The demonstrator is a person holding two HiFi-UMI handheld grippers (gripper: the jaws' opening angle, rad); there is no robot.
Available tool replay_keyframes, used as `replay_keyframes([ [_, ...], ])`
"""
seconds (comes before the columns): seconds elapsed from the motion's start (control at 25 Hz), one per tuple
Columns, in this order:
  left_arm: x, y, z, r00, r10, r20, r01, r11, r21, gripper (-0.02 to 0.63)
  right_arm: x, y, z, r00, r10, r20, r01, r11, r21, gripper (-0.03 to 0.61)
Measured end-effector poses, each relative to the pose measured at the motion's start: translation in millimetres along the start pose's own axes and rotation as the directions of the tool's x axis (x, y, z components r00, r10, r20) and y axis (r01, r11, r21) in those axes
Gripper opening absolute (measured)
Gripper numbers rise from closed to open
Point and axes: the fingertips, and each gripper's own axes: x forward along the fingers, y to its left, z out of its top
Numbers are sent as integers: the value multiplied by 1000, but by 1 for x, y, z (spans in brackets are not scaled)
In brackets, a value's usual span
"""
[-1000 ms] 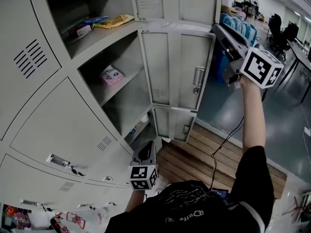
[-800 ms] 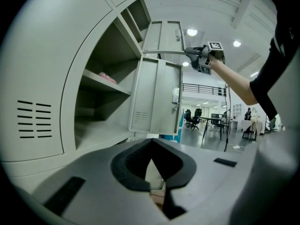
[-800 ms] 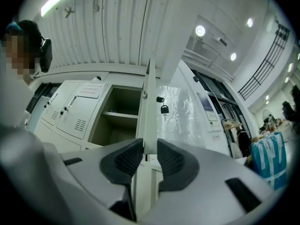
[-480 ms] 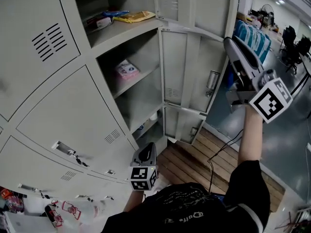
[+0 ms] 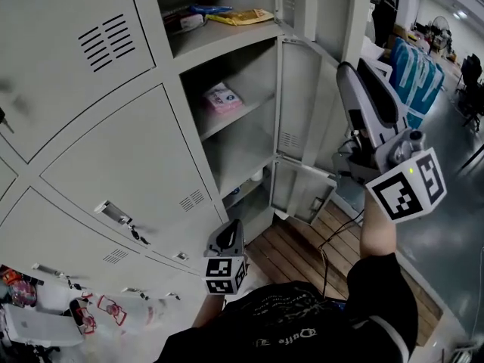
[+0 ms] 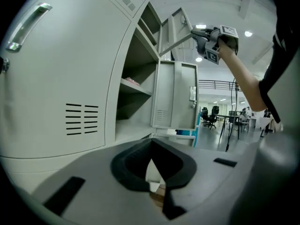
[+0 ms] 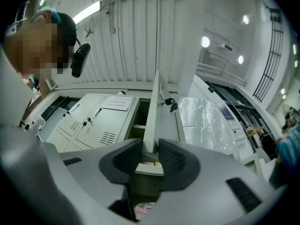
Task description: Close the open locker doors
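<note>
Right claw [image 7: 151, 154] straddles the free edge of the top locker door [image 7: 151, 107], right of centre in the head view. Its jaws have just been opening and stand slightly apart, with the door's edge between them and unclamped. Keys [image 7: 169, 102] hang from that door's lock. Below it, at centre frame, the middle door [image 5: 302, 104] and bottom door [image 5: 301, 193] stand open. The left claw [image 5: 228, 237], jaws together and empty, sits low at centre, well apart from all three doors. A paper notice [image 7: 117, 102] on a locker front carries print too small to read. White lettering on the person's black shirt [image 5: 295, 327] is too warped to read.
</note>
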Motion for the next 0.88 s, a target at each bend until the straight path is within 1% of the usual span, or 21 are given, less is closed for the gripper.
replay_keyframes([
  [0.04, -3, 5, -2, 1000, 16, -1, -16, 1000, -1, 8, 2, 6, -2, 1000, 2, 11, -2, 1000, 6, 110],
  [0.16, -10, 19, -4, 998, 58, 1, -58, 998, -12, 8, 13, 25, -10, 998, 43, 40, -44, 998, 36, 115],
  [0.32, -20, 35, -7, 992, 123, 4, -123, 992, -16, 8, 26, 47, -18, 998, 36, 57, -34, 999, -36, 118],
  [0.4, -27, 44, -9, 986, 164, 3, -164, 986, -26, 8, 34, 57, -24, 996, 66, 59, -64, 998, -20, 117],
  [0.48, -35, 54, -12, 979, 202, 2, -202, 979, -38, 8, 44, 68, -32, 992, 113, 49, -114, 994, 8, 91],
  [0.6, -46, 69, -16, 966, 258, 2, -258, 965, -56, 8, 61, 83, -44, 986, 161, 32, -161, 987, 24, 89],
  [0.72, -58, 82, -21, 949, 315, -1, -314, 947, -66, 8, 76, 92, -54, 981, 194, 26, -195, 979, 64, 84],
  [0.88, -74, 102, -22, 912, 411, 5, -411, 911, -14, 8, 94, 102, -65, 973, 231, 23, -232, 969, 90, 83],
])
